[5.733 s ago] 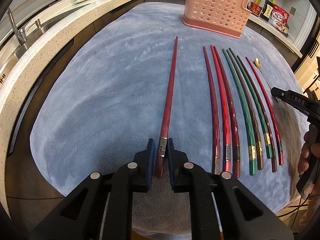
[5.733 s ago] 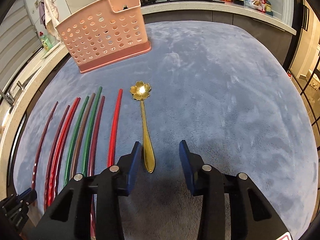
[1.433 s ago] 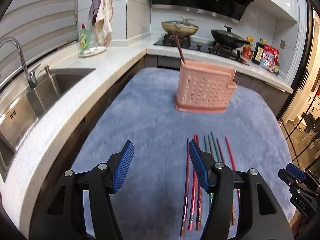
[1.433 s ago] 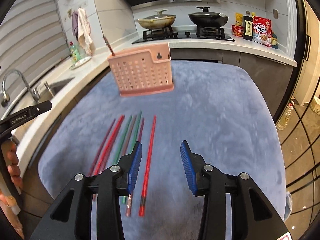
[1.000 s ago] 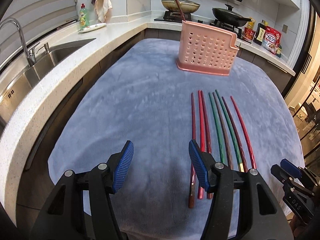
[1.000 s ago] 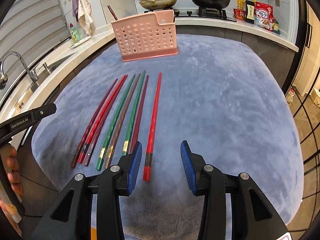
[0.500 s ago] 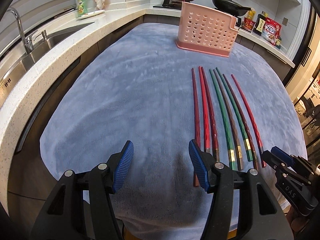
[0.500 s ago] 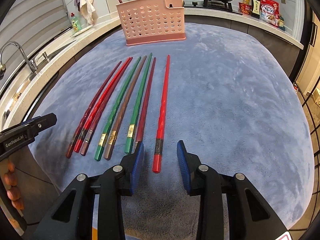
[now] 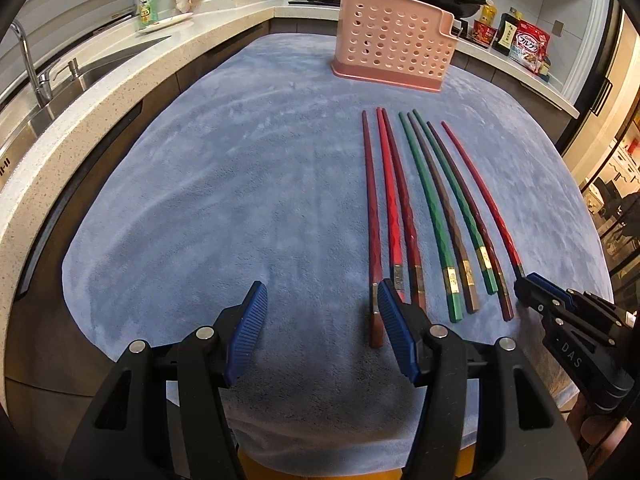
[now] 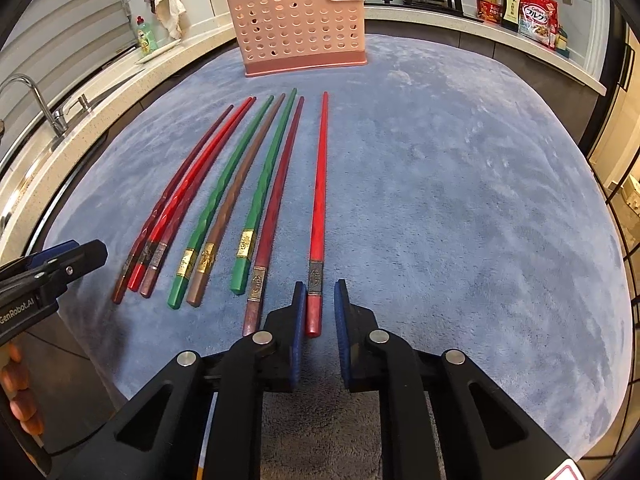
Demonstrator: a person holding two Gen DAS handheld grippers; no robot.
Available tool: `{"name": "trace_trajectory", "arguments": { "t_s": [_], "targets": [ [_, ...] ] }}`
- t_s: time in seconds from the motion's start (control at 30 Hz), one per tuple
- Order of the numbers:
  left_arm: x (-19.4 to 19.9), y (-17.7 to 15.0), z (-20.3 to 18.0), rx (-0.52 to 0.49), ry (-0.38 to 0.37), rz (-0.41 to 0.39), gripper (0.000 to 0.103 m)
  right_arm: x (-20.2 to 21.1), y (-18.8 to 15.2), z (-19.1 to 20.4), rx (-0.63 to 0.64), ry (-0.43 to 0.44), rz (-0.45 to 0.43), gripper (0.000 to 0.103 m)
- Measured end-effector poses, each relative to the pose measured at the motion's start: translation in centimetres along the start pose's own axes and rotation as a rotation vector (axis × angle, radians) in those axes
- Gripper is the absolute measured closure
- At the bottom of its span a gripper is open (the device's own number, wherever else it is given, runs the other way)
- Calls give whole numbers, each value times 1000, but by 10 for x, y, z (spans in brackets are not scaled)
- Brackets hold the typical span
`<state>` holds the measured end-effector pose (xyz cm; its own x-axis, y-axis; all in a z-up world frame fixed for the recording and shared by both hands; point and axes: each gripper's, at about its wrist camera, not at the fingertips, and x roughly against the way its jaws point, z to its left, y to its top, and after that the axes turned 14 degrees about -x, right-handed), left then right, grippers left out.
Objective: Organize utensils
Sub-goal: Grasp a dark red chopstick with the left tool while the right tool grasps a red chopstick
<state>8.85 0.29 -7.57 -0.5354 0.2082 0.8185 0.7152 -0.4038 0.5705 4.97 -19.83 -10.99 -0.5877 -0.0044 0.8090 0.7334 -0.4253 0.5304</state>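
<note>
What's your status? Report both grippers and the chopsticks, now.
Right gripper closing, bright red chopstick between jaws, not yet clamped. Left gripper open, empty. Seven chopsticks on cloth. Pink basket path clear.

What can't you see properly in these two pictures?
- Inside of the pink basket, both views: its holed wall hides most of what stands in it.
- Near end of the dark red chopstick, right wrist view: the closing right gripper covers it.
- Thick ends of two red chopsticks, left wrist view: behind a blue pad of the left gripper.
- Packet labels: too small to read.
</note>
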Motion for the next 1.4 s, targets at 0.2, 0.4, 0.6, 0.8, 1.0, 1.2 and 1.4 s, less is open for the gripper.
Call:
{"name": "trace_trajectory", "arguments": {
  "t_s": [0.2,0.4,0.6,0.8,1.0,1.2,1.4],
  "targets": [
    [-7,-1,-9,-16,-10,18,48,0,1,-2,-6,2,3,96],
    [-16,-4,-10,-18,-2,40,48,0,0,-4,-6,3,3,96],
    [-20,-4,-11,-25,5,43,49,0,0,-3,-6,3,4,96],
    [-22,-3,-13,-30,20,44,50,-1,1,-3,-6,3,3,96],
    [-22,-2,-12,-26,23,46,62,-1,-1,-3,2,2,0,96],
    [-22,-1,-8,-23,-4,42,85,-1,-1,-3,1,4,1,96],
    [-21,-1,-7,-22,-16,43,92,1,-1,-3,-2,6,-2,96]
  ]
}}
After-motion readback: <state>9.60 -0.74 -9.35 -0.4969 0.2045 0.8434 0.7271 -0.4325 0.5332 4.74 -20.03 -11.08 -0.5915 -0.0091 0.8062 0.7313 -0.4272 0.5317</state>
